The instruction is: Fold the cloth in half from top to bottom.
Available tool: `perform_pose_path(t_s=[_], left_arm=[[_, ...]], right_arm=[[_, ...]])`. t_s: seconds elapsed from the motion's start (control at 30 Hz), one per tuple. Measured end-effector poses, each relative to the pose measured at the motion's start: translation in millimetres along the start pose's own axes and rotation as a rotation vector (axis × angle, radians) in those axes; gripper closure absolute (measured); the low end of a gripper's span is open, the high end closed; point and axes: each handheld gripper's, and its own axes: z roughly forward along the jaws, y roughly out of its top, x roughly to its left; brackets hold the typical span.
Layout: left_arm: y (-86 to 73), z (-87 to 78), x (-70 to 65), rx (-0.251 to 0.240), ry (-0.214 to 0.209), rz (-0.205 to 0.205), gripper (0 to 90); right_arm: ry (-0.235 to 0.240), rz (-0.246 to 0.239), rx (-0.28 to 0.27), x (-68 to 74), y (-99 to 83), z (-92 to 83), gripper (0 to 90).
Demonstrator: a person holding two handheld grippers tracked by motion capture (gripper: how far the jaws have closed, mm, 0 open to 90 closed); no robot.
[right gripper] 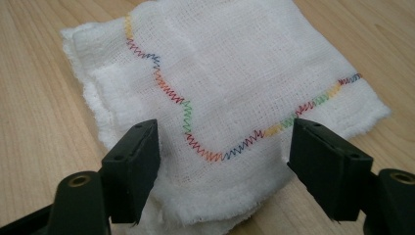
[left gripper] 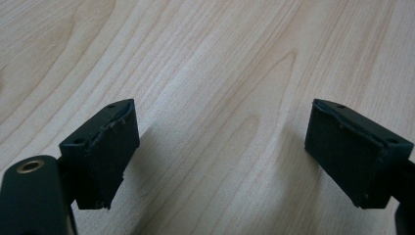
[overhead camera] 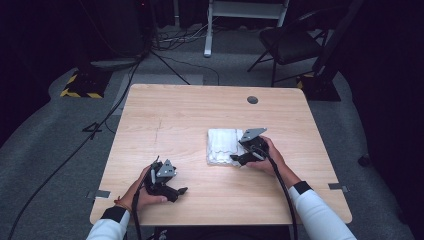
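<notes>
Currently the folded cloth (right gripper: 215,93) is straddled by the right claw (right gripper: 222,161), jaws wide, nothing gripped; closing on its near corner is judged next. Left claw (left gripper: 220,152) is held open, empty.

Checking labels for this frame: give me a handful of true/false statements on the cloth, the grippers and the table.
1. The white cloth lies folded on the wooden table. True.
2. The right gripper is clamped shut on the cloth. False: its jaws stand apart over the cloth's near corner, pads not pressing it.
3. The cloth has a multicoloured zigzag stitch line. True.
4. The left gripper holds a second cloth. False: its jaws are open over bare wood.
5. In the high view the cloth sits at the table's left edge. False: it lies right of centre, by the right gripper.
</notes>
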Motion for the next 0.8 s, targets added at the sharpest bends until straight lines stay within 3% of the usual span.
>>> perform_pose_path(t_s=[0.13,0.37,0.53,0.8], left_arm=[[0.0,0.0,-0.1,0.000,-0.001,-0.001,13.0],[-0.2,-0.3,-0.8,0.001,0.004,-0.005,13.1],[-0.5,-0.6,-1.4,0.001,0.011,-0.009,13.1],[-0.5,-0.7,-1.7,0.002,0.013,-0.012,13.1]], right_arm=[[-0.027,-0.001,0.028,3.0,3.5,-5.6,28.9],[-0.033,-0.035,0.056,11.8,7.3,-16.7,29.1],[-0.047,-0.057,0.063,13.1,6.0,-26.9,29.1],[-0.067,-0.052,0.061,16.6,-2.3,-46.8,30.2]])
